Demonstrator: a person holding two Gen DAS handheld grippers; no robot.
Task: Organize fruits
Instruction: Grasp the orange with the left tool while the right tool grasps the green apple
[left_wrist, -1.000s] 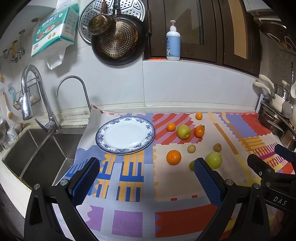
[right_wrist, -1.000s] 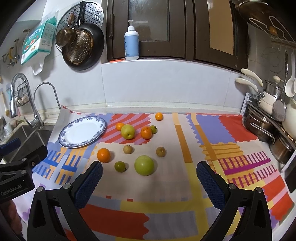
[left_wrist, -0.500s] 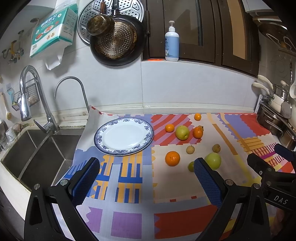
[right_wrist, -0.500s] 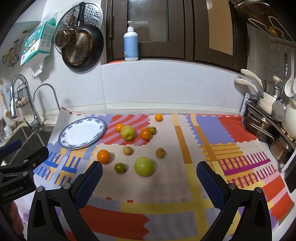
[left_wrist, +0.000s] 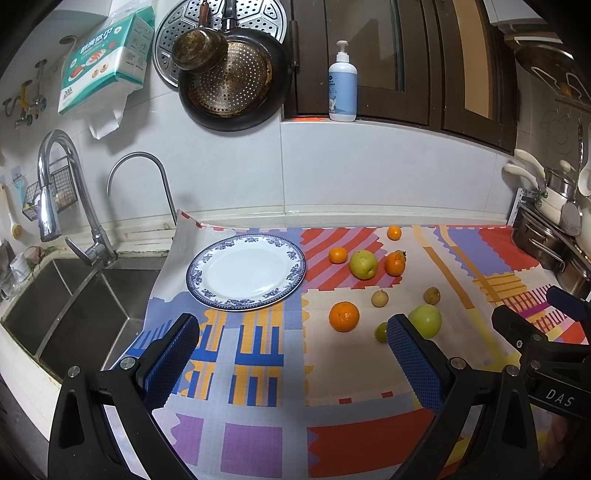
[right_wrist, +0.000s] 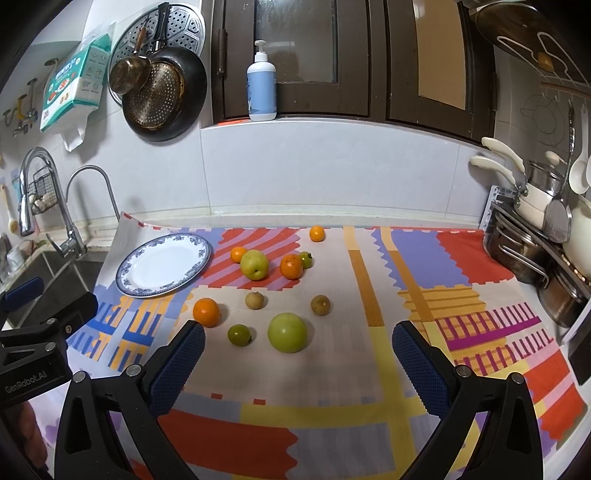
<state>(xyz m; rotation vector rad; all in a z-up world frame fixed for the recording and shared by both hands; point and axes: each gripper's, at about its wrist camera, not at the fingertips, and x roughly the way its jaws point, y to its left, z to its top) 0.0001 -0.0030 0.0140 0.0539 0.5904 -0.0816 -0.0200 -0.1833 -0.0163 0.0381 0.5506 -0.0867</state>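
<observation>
Several fruits lie loose on a bright patterned mat (right_wrist: 369, 369). A big orange (right_wrist: 206, 312), a small green fruit (right_wrist: 239, 334) and a large green apple (right_wrist: 287, 332) are nearest. Behind them lie two brown fruits (right_wrist: 255, 300), a yellow-green apple (right_wrist: 254, 264) and smaller oranges (right_wrist: 291, 266). An empty blue-rimmed white plate (right_wrist: 127, 284) sits at the mat's left. My right gripper (right_wrist: 295, 363) is open and empty, hovering short of the large green apple. My left gripper (left_wrist: 291, 360) is open and empty, below the plate (left_wrist: 207, 291) and the big orange (left_wrist: 344, 316).
A steel sink (left_wrist: 62, 306) with taps lies left of the mat. Stacked pots and pans (right_wrist: 539, 258) stand at the right edge. A tiled wall with hanging pans (left_wrist: 232, 74) and a soap bottle (left_wrist: 342, 85) closes the back.
Both grippers have stayed open and nearly still; the views shifted only slightly. No fruit has moved.
</observation>
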